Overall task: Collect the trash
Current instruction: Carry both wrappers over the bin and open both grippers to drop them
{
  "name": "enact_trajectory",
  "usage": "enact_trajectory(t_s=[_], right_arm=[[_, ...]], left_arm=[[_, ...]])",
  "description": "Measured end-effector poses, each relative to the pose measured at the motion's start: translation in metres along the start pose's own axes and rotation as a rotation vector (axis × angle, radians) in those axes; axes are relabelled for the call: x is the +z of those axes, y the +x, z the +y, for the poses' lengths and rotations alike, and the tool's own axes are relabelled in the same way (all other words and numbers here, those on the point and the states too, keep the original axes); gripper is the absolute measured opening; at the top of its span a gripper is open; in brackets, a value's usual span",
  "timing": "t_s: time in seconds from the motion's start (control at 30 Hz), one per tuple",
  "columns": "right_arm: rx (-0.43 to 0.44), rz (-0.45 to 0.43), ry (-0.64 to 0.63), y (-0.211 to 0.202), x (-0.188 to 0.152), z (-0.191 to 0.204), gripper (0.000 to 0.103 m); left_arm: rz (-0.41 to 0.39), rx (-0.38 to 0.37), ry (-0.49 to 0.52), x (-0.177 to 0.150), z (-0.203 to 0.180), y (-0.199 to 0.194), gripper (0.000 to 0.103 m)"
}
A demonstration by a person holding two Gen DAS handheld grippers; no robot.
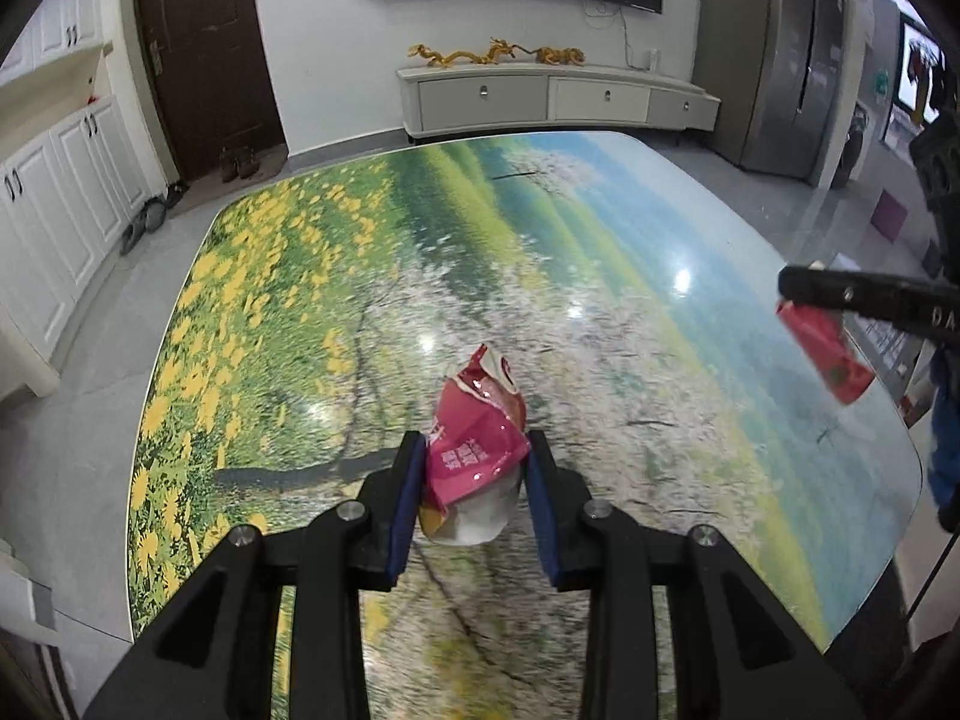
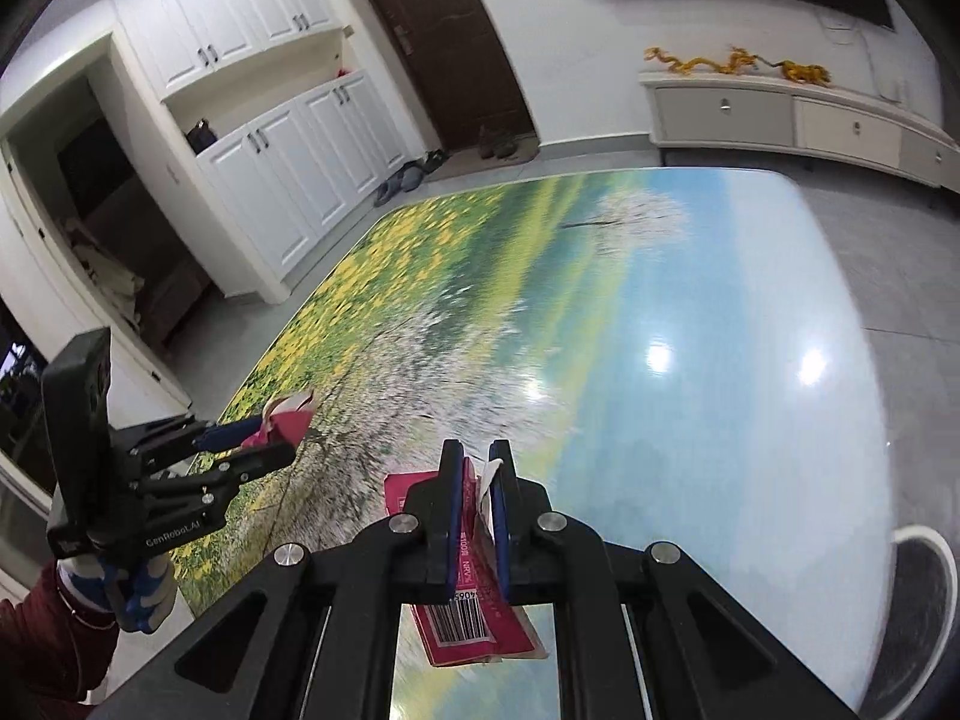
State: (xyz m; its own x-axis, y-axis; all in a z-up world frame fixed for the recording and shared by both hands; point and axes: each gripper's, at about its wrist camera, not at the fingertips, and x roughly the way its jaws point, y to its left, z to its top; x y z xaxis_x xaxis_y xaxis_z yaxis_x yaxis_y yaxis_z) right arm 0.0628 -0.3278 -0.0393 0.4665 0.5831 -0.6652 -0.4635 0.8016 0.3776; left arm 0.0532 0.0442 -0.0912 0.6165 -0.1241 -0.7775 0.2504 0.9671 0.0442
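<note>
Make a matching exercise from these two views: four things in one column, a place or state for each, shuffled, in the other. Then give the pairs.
Things
1. pink wrapper
2. barcode wrapper
3. gold dragons
4. shoes

Place or state
A. on the floor by the white cupboards
B. clamped in the right tongs
C. on the low drawer cabinet
D. clamped in the left tongs

Pairs: 1-D, 2-B, 3-C, 4-A
</note>
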Motion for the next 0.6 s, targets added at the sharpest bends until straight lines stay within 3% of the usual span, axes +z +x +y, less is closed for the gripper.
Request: enact_trajectory(t_s=[0.37,0.6], right_arm=[[-0.091,-0.139,0.104,-0.080,-0.025,-0.071,0.009],[-0.176,-0.197,0.234,-0.114,-0.054,-0.141,0.009]], left_arm=[[0.001,-0.002,0.132,0.029,-0.080,-0.004,0.031],[0.026,-0.065,0.239,0.056,-0.151,0.015,0.031]])
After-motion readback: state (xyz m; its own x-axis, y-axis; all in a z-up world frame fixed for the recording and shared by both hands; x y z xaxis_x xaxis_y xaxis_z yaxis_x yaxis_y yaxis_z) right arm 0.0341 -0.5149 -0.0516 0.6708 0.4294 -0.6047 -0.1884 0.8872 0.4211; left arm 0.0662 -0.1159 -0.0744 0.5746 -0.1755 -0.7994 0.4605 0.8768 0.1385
